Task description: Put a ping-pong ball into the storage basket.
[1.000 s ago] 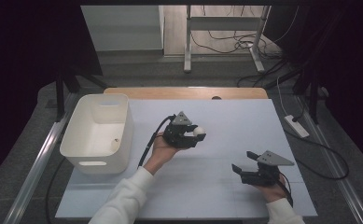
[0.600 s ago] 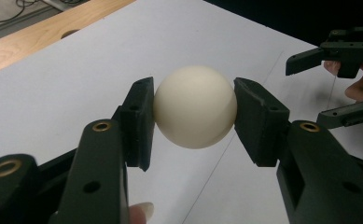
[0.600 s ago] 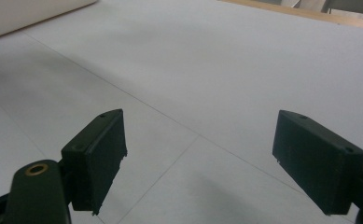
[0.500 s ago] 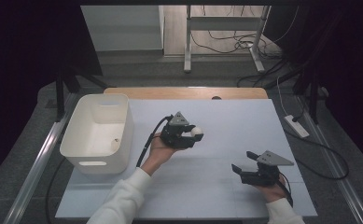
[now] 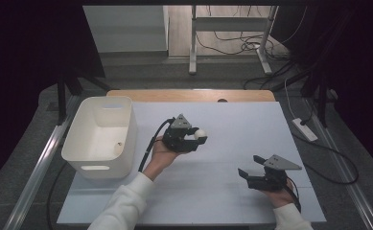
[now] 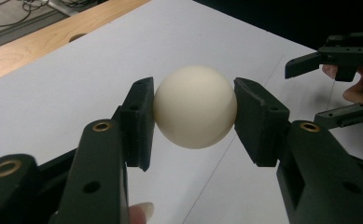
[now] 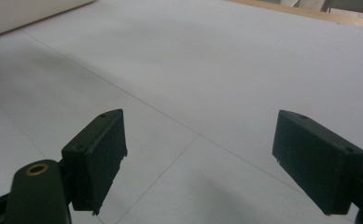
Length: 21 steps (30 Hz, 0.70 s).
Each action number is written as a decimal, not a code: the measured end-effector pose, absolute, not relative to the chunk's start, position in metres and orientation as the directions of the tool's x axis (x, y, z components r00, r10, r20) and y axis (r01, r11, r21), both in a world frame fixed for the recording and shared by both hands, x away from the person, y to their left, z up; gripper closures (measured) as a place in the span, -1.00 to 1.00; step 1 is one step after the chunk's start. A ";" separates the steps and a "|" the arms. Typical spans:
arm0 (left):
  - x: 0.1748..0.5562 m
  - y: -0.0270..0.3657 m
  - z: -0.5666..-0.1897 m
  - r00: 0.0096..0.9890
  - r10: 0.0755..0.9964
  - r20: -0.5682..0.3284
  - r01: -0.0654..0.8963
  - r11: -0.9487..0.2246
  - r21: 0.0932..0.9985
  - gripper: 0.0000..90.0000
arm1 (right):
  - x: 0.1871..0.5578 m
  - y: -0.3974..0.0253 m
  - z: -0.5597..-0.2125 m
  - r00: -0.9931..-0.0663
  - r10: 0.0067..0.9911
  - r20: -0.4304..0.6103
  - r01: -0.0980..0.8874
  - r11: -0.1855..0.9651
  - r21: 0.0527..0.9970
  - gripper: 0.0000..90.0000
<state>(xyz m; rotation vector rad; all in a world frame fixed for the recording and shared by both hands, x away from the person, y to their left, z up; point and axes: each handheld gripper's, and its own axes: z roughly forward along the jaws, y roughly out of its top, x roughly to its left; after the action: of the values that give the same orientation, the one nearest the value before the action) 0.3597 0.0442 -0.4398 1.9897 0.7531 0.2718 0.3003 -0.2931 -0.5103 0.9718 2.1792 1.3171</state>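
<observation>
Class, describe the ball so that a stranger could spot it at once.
Start at the white table, with a white bin at its left. Right of the bin, the left tongs clamp a ball. It is the only round, cream thing among black parts.

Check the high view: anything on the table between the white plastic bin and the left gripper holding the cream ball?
Nothing: between the white plastic bin and the left gripper, shut on the cream ball, the high view shows bare white table.
</observation>
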 end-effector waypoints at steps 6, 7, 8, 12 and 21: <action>0.359 0.047 -0.438 0.783 0.611 -0.114 0.395 -0.346 0.851 0.13 | 0.301 -0.293 -0.511 -0.669 0.743 0.007 0.356 0.312 0.881 -0.60; 0.358 0.047 -0.437 0.784 0.611 -0.115 0.394 -0.346 0.851 0.13 | 0.301 -0.293 -0.511 -0.670 0.743 0.006 0.356 0.314 0.880 -0.60; 0.358 0.047 -0.437 0.784 0.610 -0.114 0.394 -0.347 0.851 0.13 | 0.301 -0.293 -0.511 -0.670 0.743 0.006 0.357 0.314 0.880 -0.60; 0.357 0.048 -0.436 0.784 0.611 -0.111 0.391 -0.347 0.852 0.13 | 0.301 -0.293 -0.511 -0.669 0.744 0.007 0.357 0.312 0.881 -0.60; 0.355 0.053 -0.434 0.782 0.613 -0.113 0.390 -0.340 0.856 0.13 | 0.300 -0.293 -0.511 -0.669 0.743 0.006 0.357 0.314 0.880 -0.60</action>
<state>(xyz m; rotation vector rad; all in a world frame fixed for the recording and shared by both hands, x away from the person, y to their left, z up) 0.3548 0.0530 -0.4339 1.9737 0.7540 0.2807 0.3005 -0.2926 -0.5107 0.9772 2.1847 1.3069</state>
